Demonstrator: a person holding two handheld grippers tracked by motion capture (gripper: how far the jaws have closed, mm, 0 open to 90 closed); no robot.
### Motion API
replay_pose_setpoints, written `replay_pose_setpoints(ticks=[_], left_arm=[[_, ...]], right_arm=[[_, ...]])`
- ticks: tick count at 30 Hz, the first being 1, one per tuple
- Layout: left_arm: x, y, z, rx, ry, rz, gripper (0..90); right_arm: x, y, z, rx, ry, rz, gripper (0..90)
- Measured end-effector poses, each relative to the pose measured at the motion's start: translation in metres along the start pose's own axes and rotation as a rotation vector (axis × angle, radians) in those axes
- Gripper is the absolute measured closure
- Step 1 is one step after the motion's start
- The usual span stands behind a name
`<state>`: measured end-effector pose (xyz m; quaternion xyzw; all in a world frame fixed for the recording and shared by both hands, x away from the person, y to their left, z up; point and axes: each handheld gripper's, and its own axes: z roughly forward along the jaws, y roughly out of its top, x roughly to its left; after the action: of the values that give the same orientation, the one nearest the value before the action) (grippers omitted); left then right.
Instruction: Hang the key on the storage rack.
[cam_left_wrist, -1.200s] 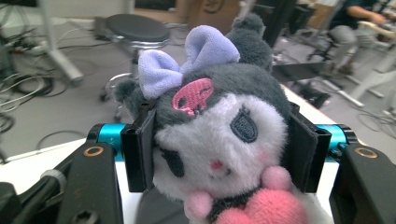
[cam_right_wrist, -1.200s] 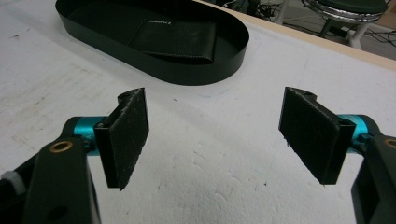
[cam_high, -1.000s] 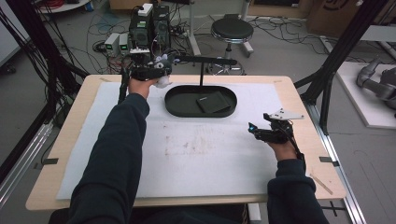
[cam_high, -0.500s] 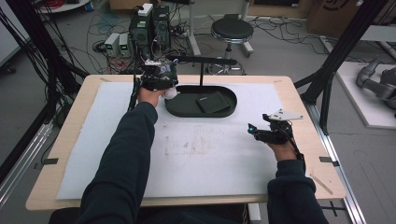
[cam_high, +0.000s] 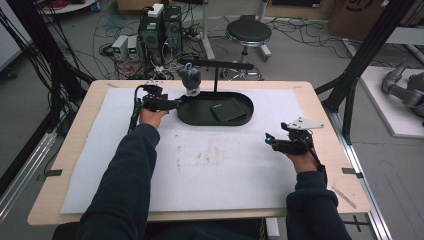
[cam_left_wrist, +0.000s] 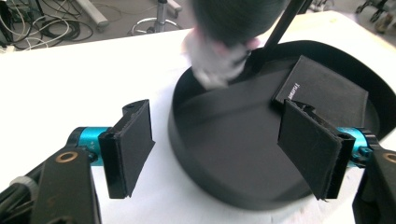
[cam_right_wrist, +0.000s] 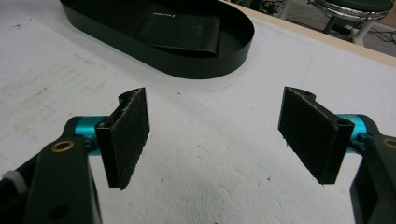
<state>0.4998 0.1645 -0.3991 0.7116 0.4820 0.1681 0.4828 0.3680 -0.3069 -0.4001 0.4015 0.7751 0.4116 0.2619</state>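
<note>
A lab: floor cables (cam_high: 280, 25), electronics boxes (cam_high: 160, 25), rig frame (cam_high: 365, 55).

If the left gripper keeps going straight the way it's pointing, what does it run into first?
Probably the near rim of the black oval tray: the left gripper, jaws just opened and empty, straddles it. Depth is uncertain.

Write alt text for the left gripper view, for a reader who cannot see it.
The left gripper has its two black jaws spread open, having just been opening, with nothing pressed between them; they straddle the near rim of a black oval tray on a white mat. A black wallet lies flat in the tray, and a blurred dark and white object hangs over its far edge.
</note>
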Motion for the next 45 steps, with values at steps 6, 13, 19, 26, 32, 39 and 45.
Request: replay_pose_setpoints(ticks=[6,13,19,26,32,39,45], left_arm=[[0.004,-0.007,-0.035,-0.097,-0.031,-0.008,20.8],[-0.004,-0.024,-0.074,-0.179,-0.09,0.083,20.0],[-0.009,-0.041,-0.101,-0.219,-0.139,0.144,20.0],[-0.013,-0.06,-0.126,-0.252,-0.138,0.207,19.9],[-0.006,-0.078,-0.137,-0.262,-0.121,0.191,19.9],[0.008,-0.084,-0.141,-0.265,-0.087,0.144,19.9],[0.012,-0.085,-0.143,-0.256,-0.071,0.127,19.9]], right_arm=[[0.001,-0.001,0.001,0.006,0.01,-0.012,25.0],[0.001,-0.002,0.0,0.001,0.032,-0.028,21.9],[0.002,-0.003,-0.001,-0.001,0.041,-0.057,21.5],[0.001,-0.004,-0.003,0.002,0.035,-0.074,21.5],[0.0,-0.005,-0.007,0.005,0.017,-0.066,21.5],[0.001,-0.005,-0.006,0.016,0.005,-0.069,21.4],[0.002,-0.006,-0.007,0.02,-0.003,-0.062,21.5]])
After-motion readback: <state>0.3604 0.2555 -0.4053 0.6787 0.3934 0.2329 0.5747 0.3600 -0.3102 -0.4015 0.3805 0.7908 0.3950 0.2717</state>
